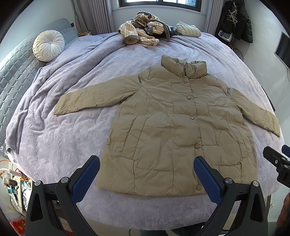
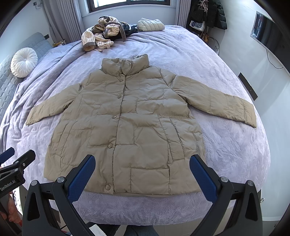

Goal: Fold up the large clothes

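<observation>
- You are standing at the foot of the bed (image 1: 54,145) with the tan puffer jacket (image 1: 174,127) lying spread flat in front of you, face up, snapped shut down the front, collar pointing away toward the window (image 1: 159,2)
- Both sleeves are lying out to the sides, so by my reading you are sitting at the very start of the fold, with no part turned in yet
- Your left hand-held gripper (image 1: 146,174) is hovering over the hem with its jaws spread wide and nothing between them
- Your right hand-held gripper (image 2: 143,174) is doing the same over the other half of the hem, wide apart and gripping nothing
- Next, I think, you are looking at taking a sleeve near its cuff and laying it across the chest; the left sleeve (image 1: 87,99) and the right sleeve (image 2: 221,101) are each lying well apart from your grippers, so a long reach forward is probably needed
- The filling is looking puffy and the shell slick, so I expect a pinch to slip unless you are catching a good bite of fabric
- The bed is wearing a soft lilac blanket (image 2: 226,145), rumpled along the left edge, which may drag along with the jacket
- A heap of striped clothes (image 1: 141,30) and a pale quilted garment (image 1: 188,29) are waiting at the far end, near the window
- A round white cushion (image 1: 48,45) is resting against the grey headboard (image 1: 16,69) on the left
- Dark coats (image 2: 213,12) are hanging in the far right corner, and a screen (image 2: 266,34) is hanging on the right wall
</observation>
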### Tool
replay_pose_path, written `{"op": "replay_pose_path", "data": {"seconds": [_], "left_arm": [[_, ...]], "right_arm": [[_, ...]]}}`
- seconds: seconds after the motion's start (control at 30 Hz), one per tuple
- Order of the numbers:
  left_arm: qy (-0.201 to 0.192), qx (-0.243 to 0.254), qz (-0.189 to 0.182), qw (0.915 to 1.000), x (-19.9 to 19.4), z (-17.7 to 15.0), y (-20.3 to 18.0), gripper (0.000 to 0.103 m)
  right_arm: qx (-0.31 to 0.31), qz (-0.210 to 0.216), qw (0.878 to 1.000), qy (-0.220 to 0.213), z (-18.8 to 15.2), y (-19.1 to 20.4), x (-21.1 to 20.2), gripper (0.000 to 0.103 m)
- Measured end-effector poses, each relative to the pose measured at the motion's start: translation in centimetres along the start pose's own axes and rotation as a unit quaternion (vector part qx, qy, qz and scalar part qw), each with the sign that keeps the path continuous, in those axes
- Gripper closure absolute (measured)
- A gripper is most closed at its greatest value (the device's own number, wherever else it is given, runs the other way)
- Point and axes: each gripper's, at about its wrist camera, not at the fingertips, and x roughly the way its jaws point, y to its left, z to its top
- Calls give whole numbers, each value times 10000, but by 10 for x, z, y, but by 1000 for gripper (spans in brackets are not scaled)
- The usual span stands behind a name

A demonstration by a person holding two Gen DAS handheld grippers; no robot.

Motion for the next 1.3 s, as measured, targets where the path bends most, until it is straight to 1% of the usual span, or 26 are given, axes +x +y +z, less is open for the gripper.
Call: {"op": "replay_pose_path", "data": {"seconds": [1.3], "left_arm": [[50,22,-24,10000,4,0,-2,0]], "right_arm": [[-4,-12,10000,35,0,2,2,0]]}}
